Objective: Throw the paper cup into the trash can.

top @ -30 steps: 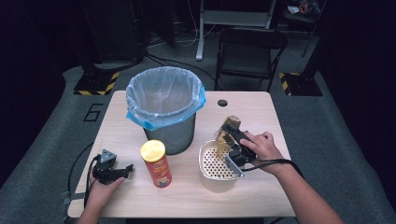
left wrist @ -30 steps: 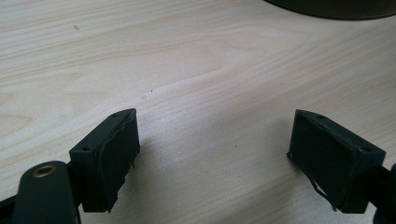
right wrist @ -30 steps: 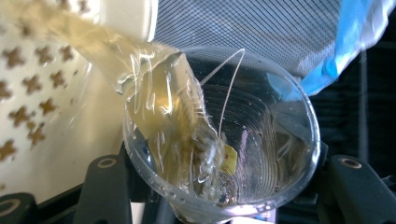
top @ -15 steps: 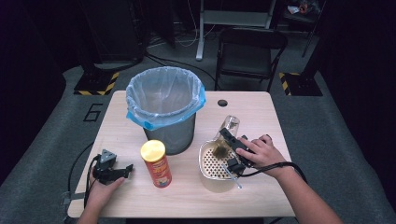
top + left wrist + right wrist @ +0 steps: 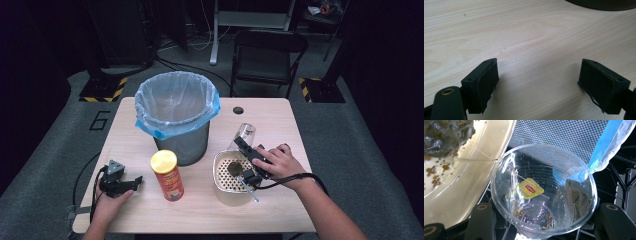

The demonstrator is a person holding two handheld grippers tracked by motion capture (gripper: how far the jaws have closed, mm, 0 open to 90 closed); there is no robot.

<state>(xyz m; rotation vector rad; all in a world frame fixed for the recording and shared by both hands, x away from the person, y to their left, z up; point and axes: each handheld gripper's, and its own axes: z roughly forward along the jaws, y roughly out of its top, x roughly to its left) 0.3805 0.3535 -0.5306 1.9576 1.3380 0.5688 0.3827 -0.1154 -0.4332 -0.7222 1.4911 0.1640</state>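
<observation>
The right gripper (image 5: 248,162) is clamping a clear plastic cup (image 5: 544,190) by its lower wall, 1 jaw on either side, and tipping it over a cream strainer bowl (image 5: 220,192) at the near right of the table (image 5: 280,120). The cup, seen also from above (image 5: 244,135), is sitting just beyond the bowl's far rim, mouth tilted toward it. A wet tea bag (image 5: 234,168) is lying on the perforated tray, its string running back into the cup, where the yellow tag (image 5: 531,189) is clinging to the inner wall above a few loose leaves.

The cup looks thin and feather-light, so it is likely flexing under pressure: a firm squeeze could crush it, and the wet wall could slip. Holding low near the stiffer base, as now, seems the safest grip. The stuck tag may need a shake to drop free.

The left gripper (image 5: 537,82) is resting on bare wood at the near left, also visible from overhead (image 5: 120,182), its 2 jaws standing wide with nothing between them.

Between the 2 hands a red can (image 5: 168,175) with a yellow lid is standing upright, close to the bowl's left side. Just behind it the mesh bin (image 5: 177,115), lined with a blue bag, is standing near the cup. Farther back, a folding chair (image 5: 267,55) is waiting beyond the table's far edge.
</observation>
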